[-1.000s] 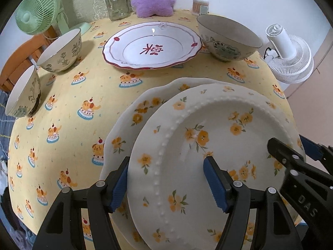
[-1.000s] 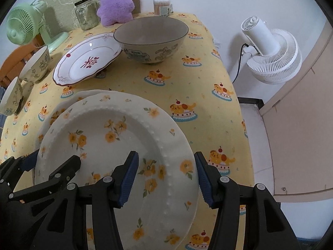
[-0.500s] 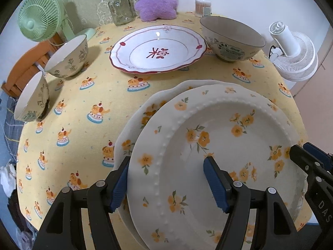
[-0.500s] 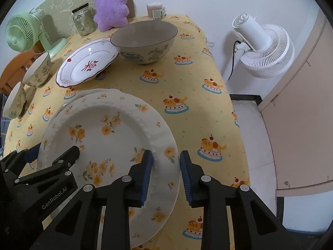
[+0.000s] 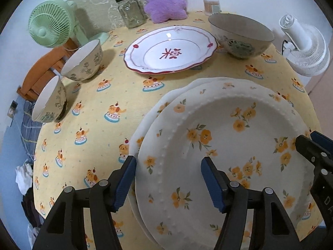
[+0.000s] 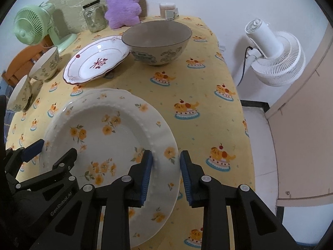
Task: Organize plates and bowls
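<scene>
A white plate with orange flowers [image 5: 229, 145] lies on top of a second flowered plate [image 5: 158, 108] at the table's near edge; it also shows in the right wrist view [image 6: 108, 137]. My left gripper [image 5: 168, 179] is open, its fingers astride the top plate's left rim. My right gripper [image 6: 166, 173] is open but narrow, its fingers astride the plate's right rim. A red-trimmed white plate [image 5: 170, 50], a large grey-rimmed bowl [image 5: 241, 35] and two small bowls [image 5: 83, 60] [image 5: 50, 100] stand farther back.
A green fan [image 5: 50, 23], a glass jar [image 5: 131, 10], a purple plush [image 5: 164, 0] and a toothpick holder [image 5: 211, 4] line the table's far edge. A white fan [image 6: 274, 56] stands on the floor right of the table.
My right gripper has narrowed and shifted from over the plate's middle to its right rim. Both cameras have drawn back and risen slightly. The left gripper stays open on the left rim.
</scene>
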Demonstrator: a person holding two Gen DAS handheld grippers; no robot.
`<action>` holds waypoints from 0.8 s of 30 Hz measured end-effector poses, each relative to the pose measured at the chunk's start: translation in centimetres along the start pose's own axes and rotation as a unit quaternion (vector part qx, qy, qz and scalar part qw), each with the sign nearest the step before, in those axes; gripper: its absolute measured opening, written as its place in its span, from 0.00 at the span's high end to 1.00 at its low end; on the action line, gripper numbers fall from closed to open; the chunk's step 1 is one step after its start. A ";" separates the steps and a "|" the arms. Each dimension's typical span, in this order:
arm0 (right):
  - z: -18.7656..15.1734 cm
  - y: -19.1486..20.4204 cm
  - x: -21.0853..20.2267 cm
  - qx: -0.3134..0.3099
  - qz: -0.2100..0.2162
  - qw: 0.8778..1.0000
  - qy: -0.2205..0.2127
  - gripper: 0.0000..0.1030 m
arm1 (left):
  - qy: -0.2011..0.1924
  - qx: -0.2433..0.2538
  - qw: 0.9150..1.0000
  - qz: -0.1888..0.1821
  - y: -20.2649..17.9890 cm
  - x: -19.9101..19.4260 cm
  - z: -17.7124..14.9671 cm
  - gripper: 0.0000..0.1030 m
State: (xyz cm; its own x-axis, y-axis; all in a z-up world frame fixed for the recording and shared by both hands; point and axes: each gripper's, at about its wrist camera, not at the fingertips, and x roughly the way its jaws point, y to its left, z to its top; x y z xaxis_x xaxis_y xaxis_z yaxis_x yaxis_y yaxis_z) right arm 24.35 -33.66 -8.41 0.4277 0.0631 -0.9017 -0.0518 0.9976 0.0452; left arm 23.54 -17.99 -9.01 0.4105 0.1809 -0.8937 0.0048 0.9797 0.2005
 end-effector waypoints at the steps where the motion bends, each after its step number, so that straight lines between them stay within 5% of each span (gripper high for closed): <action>1: 0.0 0.1 0.1 -0.003 0.000 1.000 0.001 0.70 | -0.001 -0.003 1.000 0.000 0.1 0.0 0.0 0.35; 13: 1.2 1.1 0.8 -0.008 -0.003 1.000 0.001 0.68 | -0.008 -0.018 1.000 -0.025 1.4 -0.2 0.2 0.35; 19: 1.2 1.3 0.5 0.029 -0.019 0.999 0.012 0.66 | -0.017 -0.007 0.997 -0.080 2.8 -0.8 0.6 0.34; 24: 0.6 2.4 -1.0 0.070 -0.015 0.997 0.000 0.49 | -0.026 0.038 0.992 -0.121 3.4 -1.4 0.4 0.29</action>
State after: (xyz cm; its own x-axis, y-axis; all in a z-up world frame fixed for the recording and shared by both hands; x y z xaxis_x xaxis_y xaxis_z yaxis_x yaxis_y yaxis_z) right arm 24.32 -31.29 -7.13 0.4264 0.0331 -0.9039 0.0876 0.9931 0.0777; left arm 23.40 -14.92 -6.92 0.4357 -0.0647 -0.8978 0.1772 0.9841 0.0151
